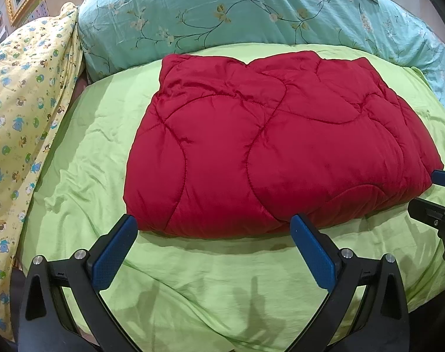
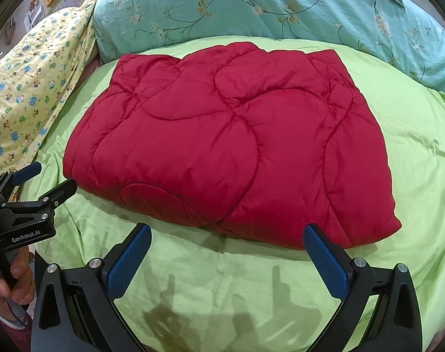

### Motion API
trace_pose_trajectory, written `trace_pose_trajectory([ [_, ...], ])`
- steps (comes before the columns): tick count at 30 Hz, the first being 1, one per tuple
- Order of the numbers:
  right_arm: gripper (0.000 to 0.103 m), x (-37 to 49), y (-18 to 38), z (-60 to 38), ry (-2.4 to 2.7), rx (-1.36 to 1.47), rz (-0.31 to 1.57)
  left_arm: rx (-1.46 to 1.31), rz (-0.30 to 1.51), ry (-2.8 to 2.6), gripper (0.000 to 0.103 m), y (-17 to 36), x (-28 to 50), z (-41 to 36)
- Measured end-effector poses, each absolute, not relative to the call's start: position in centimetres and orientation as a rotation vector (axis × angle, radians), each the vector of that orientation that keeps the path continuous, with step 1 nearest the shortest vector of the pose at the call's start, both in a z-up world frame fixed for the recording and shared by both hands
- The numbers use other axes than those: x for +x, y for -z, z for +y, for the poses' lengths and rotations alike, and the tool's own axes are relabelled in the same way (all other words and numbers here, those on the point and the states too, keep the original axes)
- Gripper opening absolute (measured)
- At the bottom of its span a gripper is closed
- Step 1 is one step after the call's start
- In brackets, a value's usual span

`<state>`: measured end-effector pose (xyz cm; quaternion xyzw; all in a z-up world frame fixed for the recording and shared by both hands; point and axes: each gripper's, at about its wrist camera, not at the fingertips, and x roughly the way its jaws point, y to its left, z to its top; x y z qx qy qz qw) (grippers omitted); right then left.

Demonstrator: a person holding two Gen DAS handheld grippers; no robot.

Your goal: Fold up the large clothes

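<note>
I see the folded red quilted garment (image 1: 269, 146) mid-bed on the green sheet (image 1: 193, 278); my left gripper (image 1: 213, 228) and right gripper (image 2: 227, 237) gape empty, seemingly just short of its near edge

The quilted garment (image 1: 275, 149) is deep red, stitched in curving lines of the same red. The sheet (image 1: 84, 158) under it is plain lime green. Along the sheet's far edge, the pillow (image 1: 252, 14) is teal with white and peach flowers on dark vines. At the left edge, the blanket (image 1: 20, 111) is pale yellow with small blue and green animal prints. Both grippers are black with blue pads (image 1: 115, 255).
</note>
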<state>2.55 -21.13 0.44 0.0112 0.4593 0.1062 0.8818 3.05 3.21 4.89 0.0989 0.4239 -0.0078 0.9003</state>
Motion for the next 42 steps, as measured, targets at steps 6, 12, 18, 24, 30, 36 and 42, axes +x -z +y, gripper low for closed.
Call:
trace_pose_trajectory([
  [6, 0.103, 2.49, -0.48, -21.04, -0.224, 0.023, 0.954, 0.201, 0.873, 0.016, 0.103, -5.03, 2.89, 3.06],
  [12, 0.103, 2.33, -0.65, -20.97, -0.225, 0.027, 0.947, 0.2, 0.867, 0.012, 0.103, -5.24, 2.72, 2.93],
  [18, 0.103, 2.25, -0.79, -21.12, -0.227, 0.027, 0.942, 0.198, 0.863, 0.01, 0.103, -5.38, 2.6, 2.82],
  [24, 0.103, 2.16, -0.95, -21.07, -0.229, 0.027, 0.939, 0.219, 0.849, -0.005, 0.103, -5.55, 2.43, 2.46],
  [30, 0.103, 2.02, -1.03, -20.94, -0.231, 0.027, 0.935, 0.218, 0.844, -0.005, 0.103, -5.65, 2.35, 2.52],
  [36, 0.103, 2.0, -1.12, -21.01, -0.231, 0.027, 0.933, 0.213, 0.844, 0.002, 0.103, -5.7, 2.33, 2.63],
  [42, 0.103, 2.08, -1.11, -21.09, -0.23, 0.027, 0.934, 0.218, 0.843, 0.005, 0.103, -5.61, 2.32, 2.53],
])
